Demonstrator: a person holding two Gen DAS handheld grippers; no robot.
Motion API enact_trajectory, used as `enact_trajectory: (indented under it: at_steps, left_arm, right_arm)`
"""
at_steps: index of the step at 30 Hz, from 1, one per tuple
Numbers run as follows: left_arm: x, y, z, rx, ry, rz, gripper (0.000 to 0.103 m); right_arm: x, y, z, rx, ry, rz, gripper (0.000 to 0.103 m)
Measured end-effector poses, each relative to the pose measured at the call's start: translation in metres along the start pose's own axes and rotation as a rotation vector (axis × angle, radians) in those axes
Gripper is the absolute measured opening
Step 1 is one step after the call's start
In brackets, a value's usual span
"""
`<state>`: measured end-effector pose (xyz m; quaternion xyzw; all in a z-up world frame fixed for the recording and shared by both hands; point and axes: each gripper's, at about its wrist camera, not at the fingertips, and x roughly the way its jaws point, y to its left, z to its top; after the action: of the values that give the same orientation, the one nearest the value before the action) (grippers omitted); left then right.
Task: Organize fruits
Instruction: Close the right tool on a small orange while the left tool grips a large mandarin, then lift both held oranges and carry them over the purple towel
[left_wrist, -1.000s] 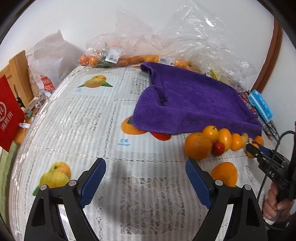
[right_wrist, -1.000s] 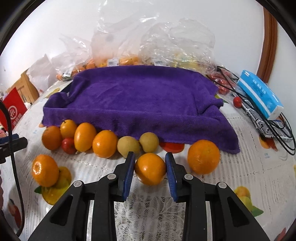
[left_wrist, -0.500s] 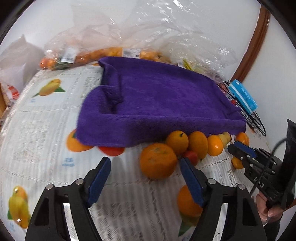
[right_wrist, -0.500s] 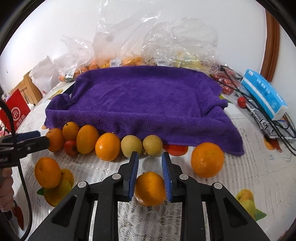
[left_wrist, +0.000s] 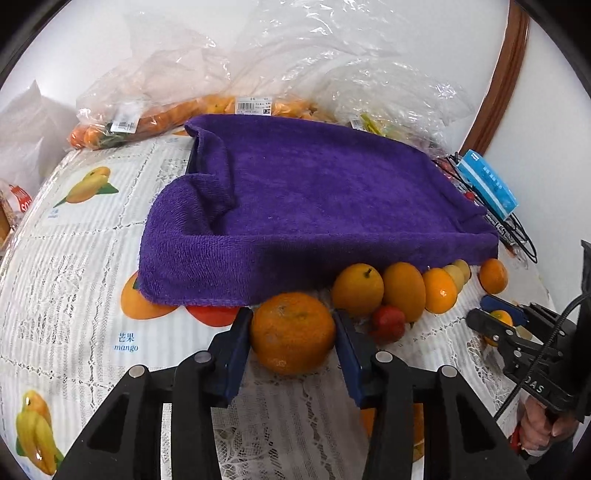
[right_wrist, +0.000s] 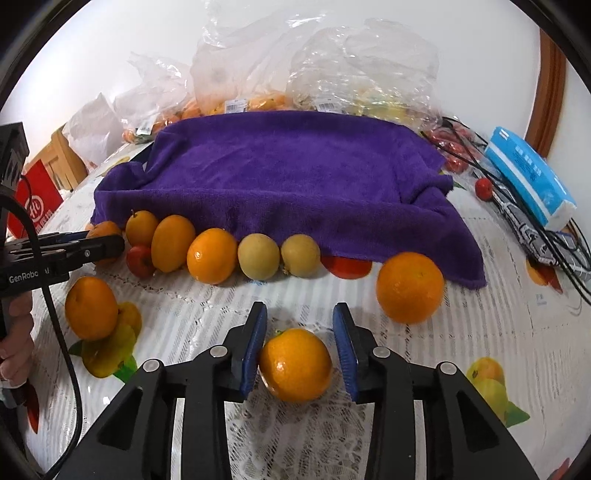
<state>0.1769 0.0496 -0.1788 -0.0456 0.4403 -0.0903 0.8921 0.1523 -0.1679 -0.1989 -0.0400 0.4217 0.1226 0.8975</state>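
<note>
A large orange (left_wrist: 291, 332) sits between the pads of my left gripper (left_wrist: 292, 315). Its jaws are closing and both pads touch the orange's sides. It lies at the left end of a row of fruit (left_wrist: 402, 286) along the front edge of a purple towel (left_wrist: 314, 192). My right gripper (right_wrist: 300, 308) is opening. A smaller orange (right_wrist: 295, 363) rests on the tablecloth between its pads, with a gap on the right side. The right gripper (left_wrist: 495, 317) also shows at the right of the left wrist view. The left gripper (right_wrist: 103, 243) reaches in from the left of the right wrist view.
Loose oranges (right_wrist: 410, 286) (right_wrist: 90, 308) lie right and left of my right gripper. Clear bags of fruit (left_wrist: 207, 107) line the wall behind the towel. A blue tissue pack (right_wrist: 528, 181) and black cables (right_wrist: 517, 218) lie at the right. A red box (right_wrist: 33, 206) stands at the left.
My left gripper moved right, up to the large orange, and its jaws narrowed onto it. My right gripper's jaws squeezed the smaller orange, then spread off it.
</note>
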Motion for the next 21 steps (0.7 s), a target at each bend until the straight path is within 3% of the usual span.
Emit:
enact_trajectory:
  at_steps: [2, 4, 6, 8, 10, 11, 21]
  left_arm:
    - [-0.001, -0.004, -0.002, 0.025, -0.007, 0.022, 0.045]
    - [0.0, -0.008, -0.002, 0.04, -0.016, 0.037, 0.046]
    - [0.0, -0.007, -0.002, 0.032, -0.023, 0.039, 0.046]
    - [0.0, -0.005, -0.002, 0.027, -0.025, 0.038, 0.044]
    - [0.0, -0.003, -0.002, 0.019, -0.026, 0.033, 0.044]
    - [0.0, -0.003, -0.002, 0.015, -0.027, 0.03, 0.044]
    - [-0.002, 0.0, -0.003, 0.002, -0.034, 0.013, 0.041]
  right_arm:
    - [-0.002, -0.001, -0.003, -0.001, 0.001, -0.015, 0.04]
    - [-0.006, 0.0, -0.007, -0.01, 0.003, -0.026, 0.055]
    - [-0.008, -0.001, -0.012, -0.012, 0.01, -0.028, 0.057]
    - [-0.011, -0.004, -0.016, 0.004, 0.008, -0.023, 0.055]
    - [-0.013, -0.008, -0.018, 0.025, 0.003, -0.03, 0.04]
    - [-0.013, -0.009, -0.018, 0.031, 0.002, -0.042, 0.039]
    - [-0.028, -0.009, -0.036, 0.041, 0.002, -0.049, 0.039]
